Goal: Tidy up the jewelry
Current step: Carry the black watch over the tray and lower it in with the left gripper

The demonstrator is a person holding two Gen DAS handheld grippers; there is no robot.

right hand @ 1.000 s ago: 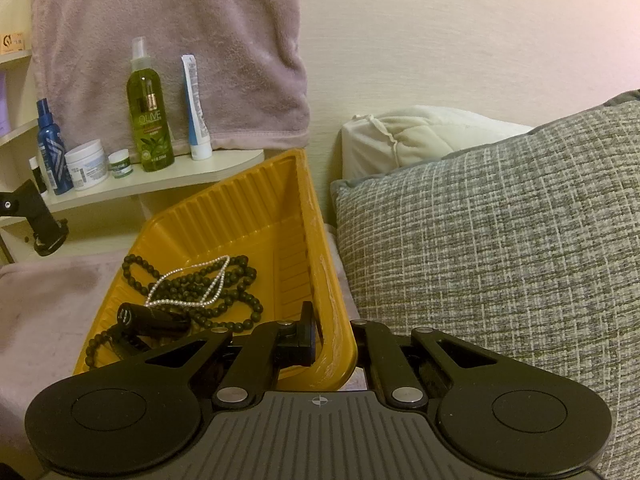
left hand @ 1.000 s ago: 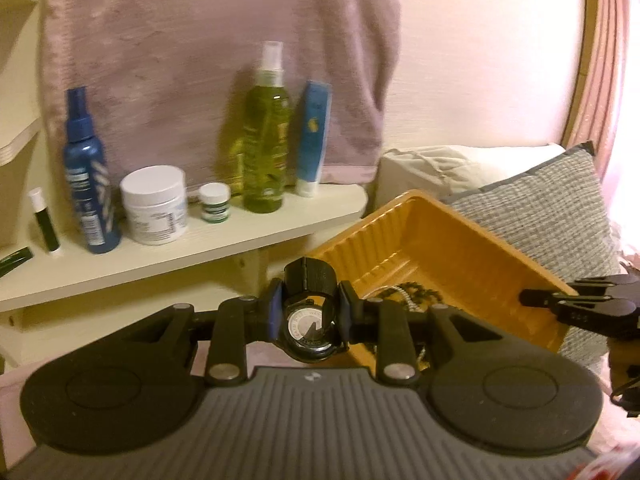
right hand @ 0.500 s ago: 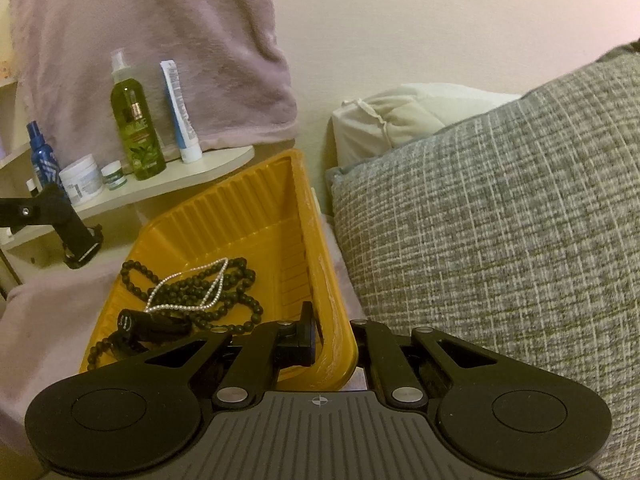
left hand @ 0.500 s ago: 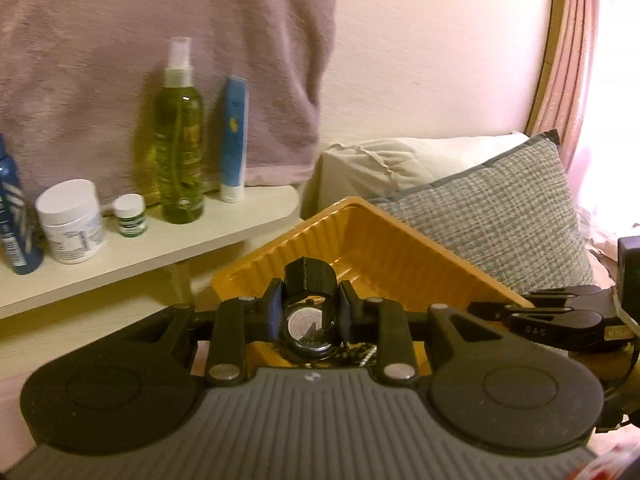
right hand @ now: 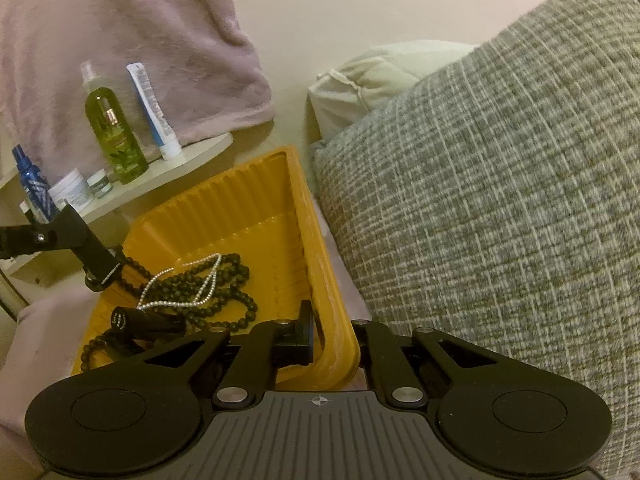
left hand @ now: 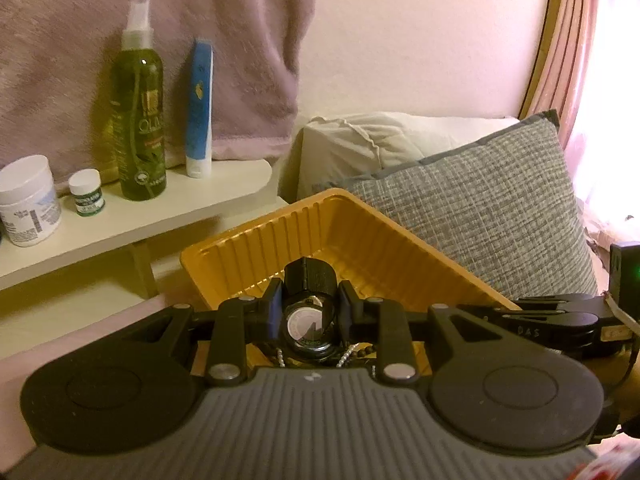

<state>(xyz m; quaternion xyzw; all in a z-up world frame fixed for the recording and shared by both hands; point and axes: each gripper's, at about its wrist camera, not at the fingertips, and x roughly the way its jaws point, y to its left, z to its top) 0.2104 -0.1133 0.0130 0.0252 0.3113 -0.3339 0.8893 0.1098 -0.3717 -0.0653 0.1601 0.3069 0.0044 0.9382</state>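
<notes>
My left gripper (left hand: 308,312) is shut on a black wristwatch (left hand: 309,328), its round face toward the camera, held over the near left edge of the yellow tray (left hand: 384,248). In the right wrist view the left gripper (right hand: 100,272) and the watch hang at the tray's left rim. My right gripper (right hand: 332,344) is shut on the near right rim of the tray (right hand: 320,280). Inside the tray lie a black bead necklace (right hand: 224,284), a silver chain (right hand: 180,284) and a black cylinder (right hand: 144,324).
A grey woven cushion (right hand: 500,200) presses against the tray's right side, a white pillow (right hand: 384,76) behind it. A shelf (left hand: 160,208) holds a green spray bottle (left hand: 138,120), a blue tube (left hand: 199,112) and white jars. A pink towel (left hand: 160,20) hangs above.
My left gripper has carried the watch rightward and closer to the tray, now over its left rim. My right gripper keeps its hold on the tray rim and has tilted slightly.
</notes>
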